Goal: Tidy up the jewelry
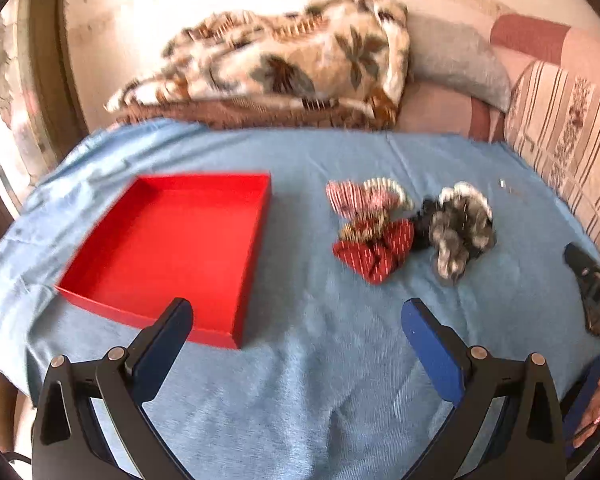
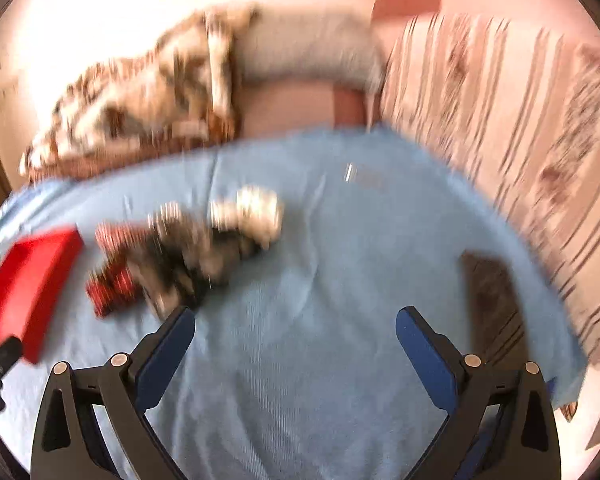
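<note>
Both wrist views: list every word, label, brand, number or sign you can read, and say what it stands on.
White letters on the right gripper, at the edge of the left wrist view: cut off and blurred, unreadable.
Red box: plain, no text.
Scrunchies: stripes and patterns only, no text.
Blue cloth: no text.
Right wrist view: motion-blurred; nothing readable.

I can read almost nothing here. The only lettering I find is on the black body of the right gripper (image 1: 598, 292), at the right edge of my left wrist view: white characters, cut off by the frame, that look like a "D" with part of another letter after it. I cannot make out a whole word. My right wrist view is too blurred for any text, and the red box (image 1: 172, 248) carries no print I can read.
</note>
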